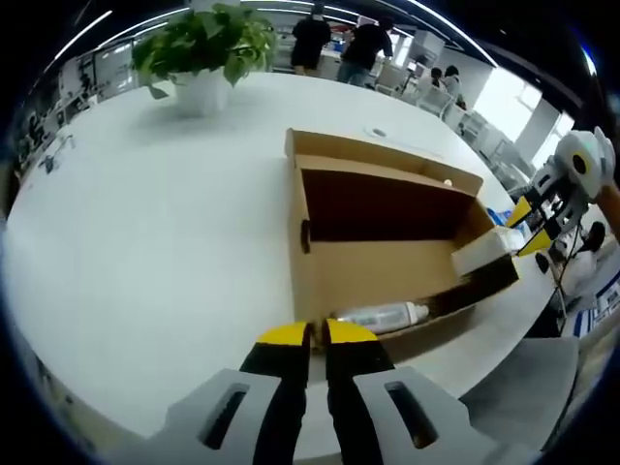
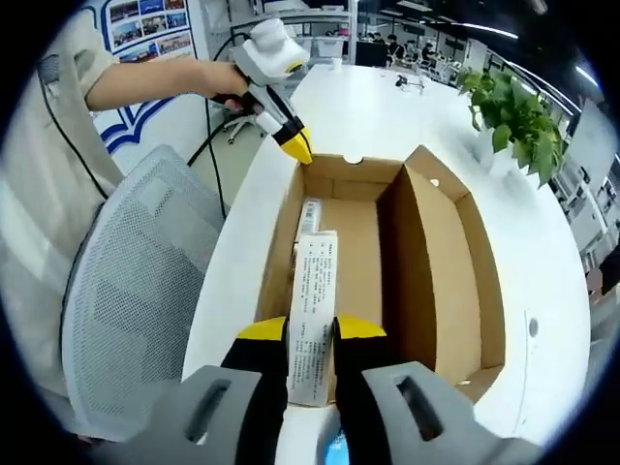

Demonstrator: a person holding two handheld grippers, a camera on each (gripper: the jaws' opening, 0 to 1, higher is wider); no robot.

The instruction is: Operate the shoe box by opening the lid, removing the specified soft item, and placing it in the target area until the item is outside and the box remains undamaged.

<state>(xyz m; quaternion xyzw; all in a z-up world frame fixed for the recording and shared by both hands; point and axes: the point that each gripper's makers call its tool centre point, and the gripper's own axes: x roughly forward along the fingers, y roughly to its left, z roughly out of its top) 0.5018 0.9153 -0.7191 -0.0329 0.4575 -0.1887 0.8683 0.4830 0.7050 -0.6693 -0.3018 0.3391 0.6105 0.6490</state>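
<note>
An open brown cardboard shoe box (image 1: pixel 387 155) (image 2: pixel 436 252) lies on the white table (image 1: pixel 145 213), its lid flap standing up on the far side. My right gripper (image 2: pixel 312 329) (image 1: pixel 531 225) is shut on a long white printed packet (image 2: pixel 313 281) (image 1: pixel 480 255), held over the box's near end. Another white tube-shaped item (image 1: pixel 383 316) (image 2: pixel 310 215) lies on the box floor. My left gripper (image 1: pixel 318 334) (image 2: pixel 298 147) is shut on nothing and hovers just outside the opposite end of the box, held by a person's hand.
A potted green plant (image 1: pixel 203 48) (image 2: pixel 518 111) stands farther along the table. A grey mesh chair (image 2: pixel 136 291) (image 1: pixel 528 378) sits against the table edge beside the box. People (image 1: pixel 339 44) stand in the office behind.
</note>
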